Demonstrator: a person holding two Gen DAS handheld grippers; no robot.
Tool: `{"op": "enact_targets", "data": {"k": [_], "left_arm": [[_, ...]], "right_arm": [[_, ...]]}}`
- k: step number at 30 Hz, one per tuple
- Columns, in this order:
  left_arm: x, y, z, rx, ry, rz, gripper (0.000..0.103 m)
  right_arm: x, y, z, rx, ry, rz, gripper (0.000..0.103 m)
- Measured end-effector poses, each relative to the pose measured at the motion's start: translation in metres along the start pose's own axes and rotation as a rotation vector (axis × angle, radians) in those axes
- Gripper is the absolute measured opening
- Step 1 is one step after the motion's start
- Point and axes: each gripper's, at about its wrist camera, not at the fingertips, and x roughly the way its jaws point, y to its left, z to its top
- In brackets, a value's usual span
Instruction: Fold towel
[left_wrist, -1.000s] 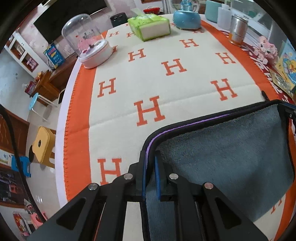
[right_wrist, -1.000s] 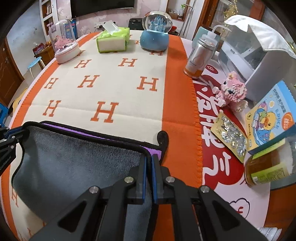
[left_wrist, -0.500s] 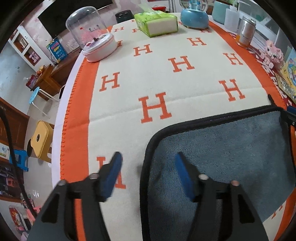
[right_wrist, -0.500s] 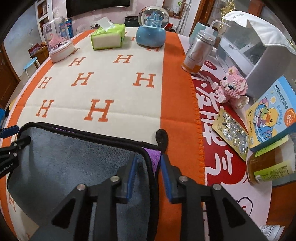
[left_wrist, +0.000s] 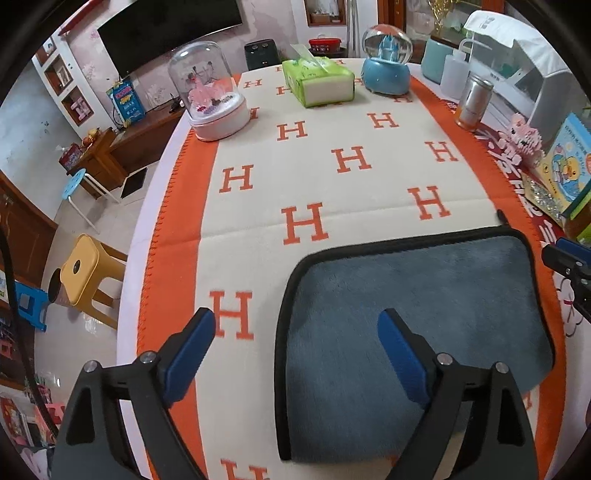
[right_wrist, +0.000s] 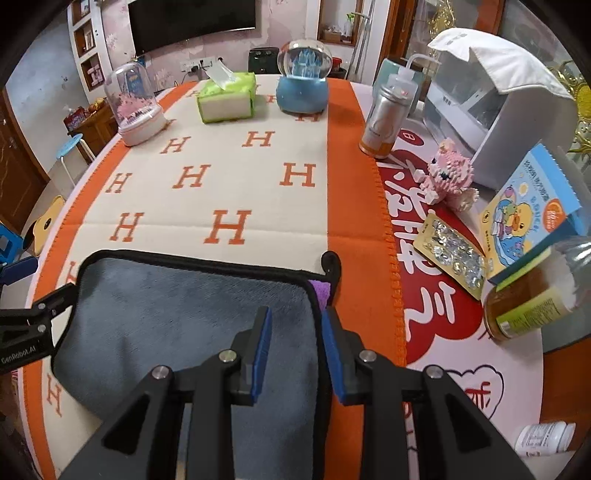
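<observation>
A grey towel (left_wrist: 417, 314) with black piping lies folded flat on the orange-and-cream H-patterned cloth (left_wrist: 332, 184); it also shows in the right wrist view (right_wrist: 177, 317). A purple underside (right_wrist: 320, 290) peeks out at its far right corner, next to a black hanging loop (right_wrist: 331, 263). My left gripper (left_wrist: 295, 339) is wide open over the towel's left edge, holding nothing. My right gripper (right_wrist: 295, 325) is partly open astride the towel's right edge, with a clear gap between pads and cloth.
At the table's far end stand a pink dome ornament (left_wrist: 214, 99), a green tissue box (left_wrist: 317, 81) and a blue snow globe (left_wrist: 386, 62). On the right are a metal can (right_wrist: 388, 118), a pink block toy (right_wrist: 448, 177), a booklet (right_wrist: 528, 214) and a jar (right_wrist: 532, 299).
Both grippers let go of the towel's far corners and opened, the left one wide. Both pulled back and up. The towel now lies flat and folded.
</observation>
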Motion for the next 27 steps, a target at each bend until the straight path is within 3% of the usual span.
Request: {"op": "enact_targets", "data": {"k": [17, 21, 25, 27], "left_arm": [[-0.133, 0.018, -0.059, -0.081, -0.085, -0.092, 0.09], [-0.169, 0.023, -0.072, -0.09, -0.13, -0.12, 0.096], [-0.202, 0.025, -0.093, -0.084, -0.169, -0.149, 0.1], [-0.217, 0.024, -0.106, -0.08, -0.186, -0.15, 0.1]], "right_arm": [[-0.115, 0.014, -0.037, 0.019, -0.097, 0.027, 0.028], [-0.149, 0.022, -0.052, 0.025, -0.134, 0.042, 0.029], [-0.182, 0.031, -0.075, 0.025, -0.172, 0.052, 0.042], [-0.197, 0.034, -0.086, 0.028, -0.189, 0.056, 0.043]]}}
